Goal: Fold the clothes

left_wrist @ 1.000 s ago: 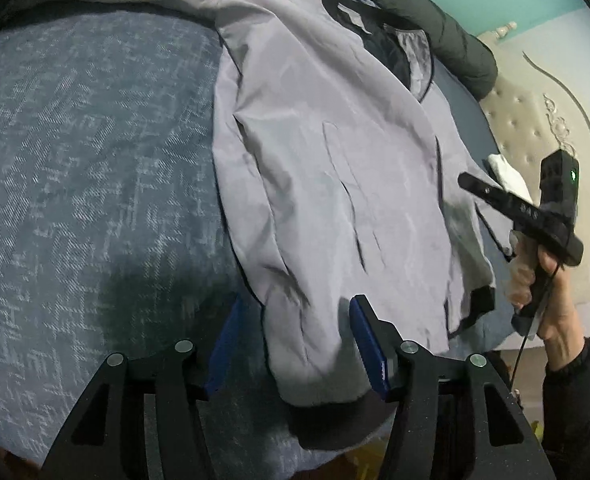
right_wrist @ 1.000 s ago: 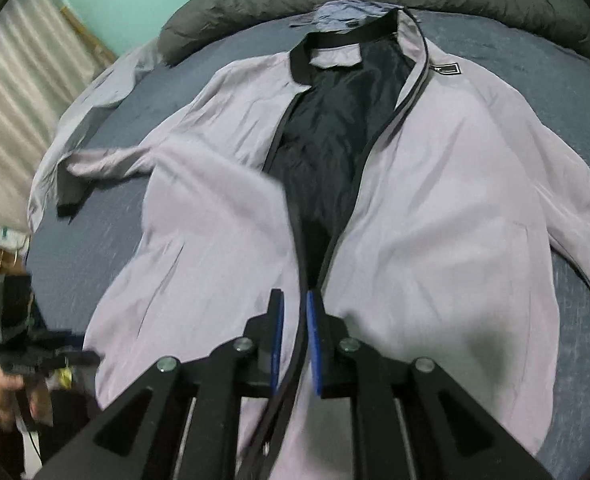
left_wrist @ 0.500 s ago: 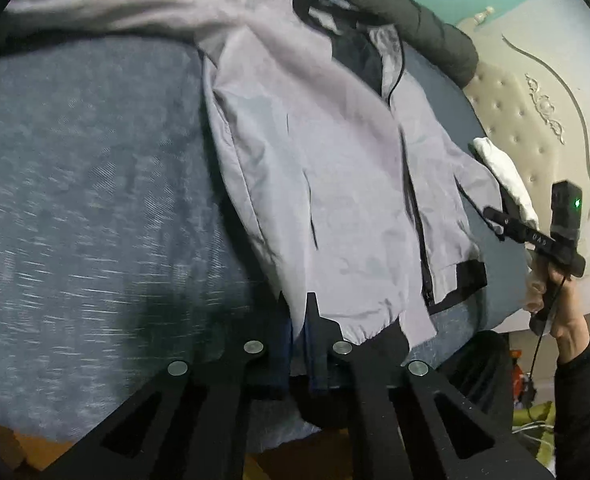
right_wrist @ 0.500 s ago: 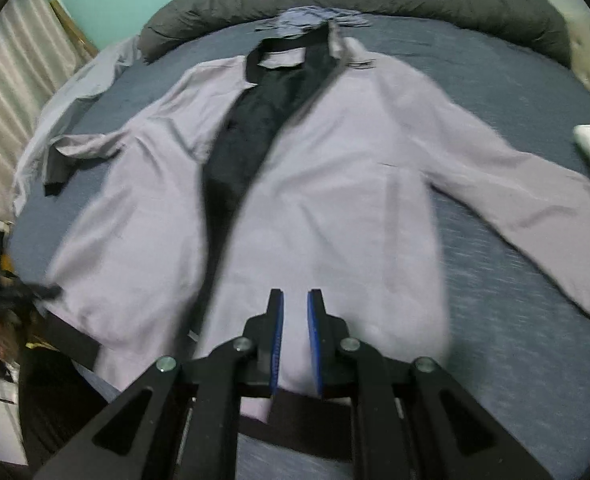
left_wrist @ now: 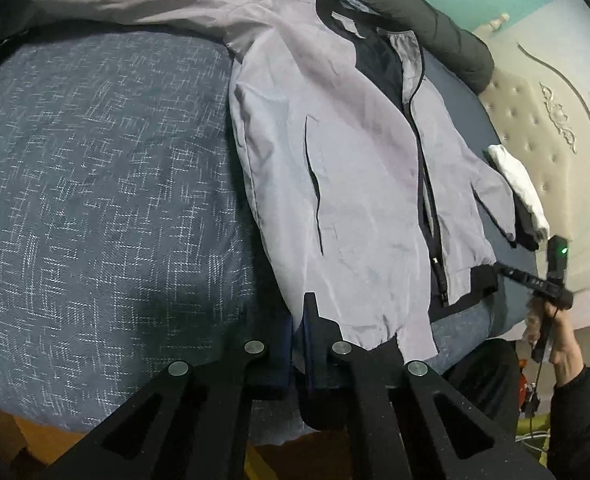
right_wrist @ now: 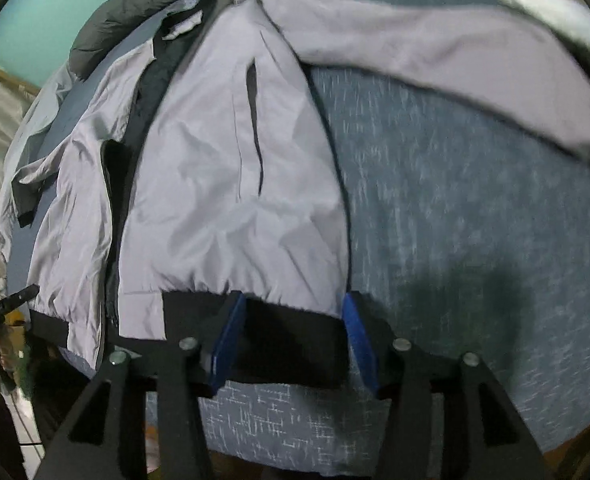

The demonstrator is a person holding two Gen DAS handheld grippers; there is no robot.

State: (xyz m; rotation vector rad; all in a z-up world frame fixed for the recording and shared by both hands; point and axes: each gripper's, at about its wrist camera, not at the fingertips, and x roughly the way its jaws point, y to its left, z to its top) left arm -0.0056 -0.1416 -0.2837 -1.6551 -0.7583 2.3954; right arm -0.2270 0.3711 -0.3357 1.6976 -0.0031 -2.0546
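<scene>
A light grey jacket [left_wrist: 359, 184] with black lining and a black hem band lies face up on the blue bedspread, front partly unzipped, sleeves spread out. My left gripper [left_wrist: 299, 320] is shut on the jacket's hem at its left bottom corner. In the right wrist view the jacket [right_wrist: 223, 168] lies ahead, and my right gripper [right_wrist: 291, 312] is open, its blue pads straddling the black hem band at the right bottom corner. The right gripper also shows in the left wrist view [left_wrist: 535, 280], held by a hand.
The bed has a blue patterned cover [left_wrist: 95, 184] and a dark rolled duvet [left_wrist: 427, 24] along the far side. A white folded cloth [left_wrist: 519, 184] lies near the padded headboard [left_wrist: 543, 120]. The bed's near edge is just under both grippers.
My left gripper closed on the hem corner and stays shut. My right gripper moved right to the other hem corner and opened.
</scene>
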